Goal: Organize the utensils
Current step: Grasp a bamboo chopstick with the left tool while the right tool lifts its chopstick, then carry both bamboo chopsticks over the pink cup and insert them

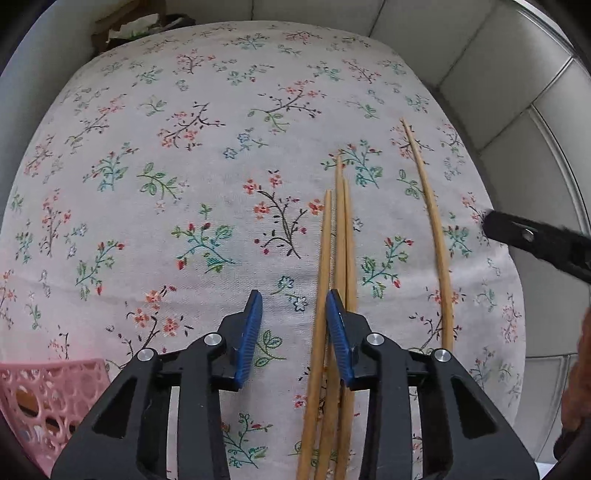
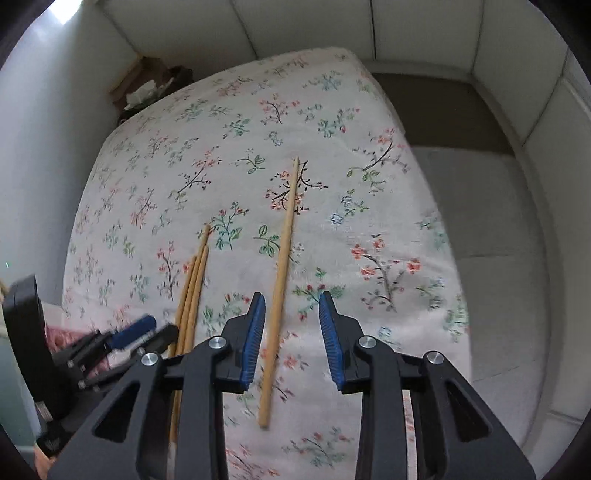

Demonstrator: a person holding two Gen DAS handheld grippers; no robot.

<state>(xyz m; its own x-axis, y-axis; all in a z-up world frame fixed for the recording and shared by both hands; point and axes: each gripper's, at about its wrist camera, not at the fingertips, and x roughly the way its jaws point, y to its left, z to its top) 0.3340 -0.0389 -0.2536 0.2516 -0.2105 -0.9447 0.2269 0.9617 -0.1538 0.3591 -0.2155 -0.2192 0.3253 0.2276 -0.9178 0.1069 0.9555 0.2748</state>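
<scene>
Where floral tablecloth (image 1: pixel 207 155) meets white tiled walls (image 2: pixel 424 33), both hand-held grippers spread, chopsticks (image 1: pixel 341 236) lying.

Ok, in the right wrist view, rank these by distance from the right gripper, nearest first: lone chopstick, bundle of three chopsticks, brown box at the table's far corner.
1. Lone chopstick: between the open fingers of the right gripper, hugging its left finger.
2. Bundle of three chopsticks: just left, beside the left gripper.
3. Brown box: far-left corner, well beyond both.

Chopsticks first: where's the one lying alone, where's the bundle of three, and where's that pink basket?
lone chopstick (image 2: pixel 281 280), right wrist view, middle of its shaft.
bundle of three chopsticks (image 1: pixel 341 236), left wrist view, middle stick's upper shaft.
pink basket (image 1: pixel 51 384), left wrist view, perforated side wall.
</scene>
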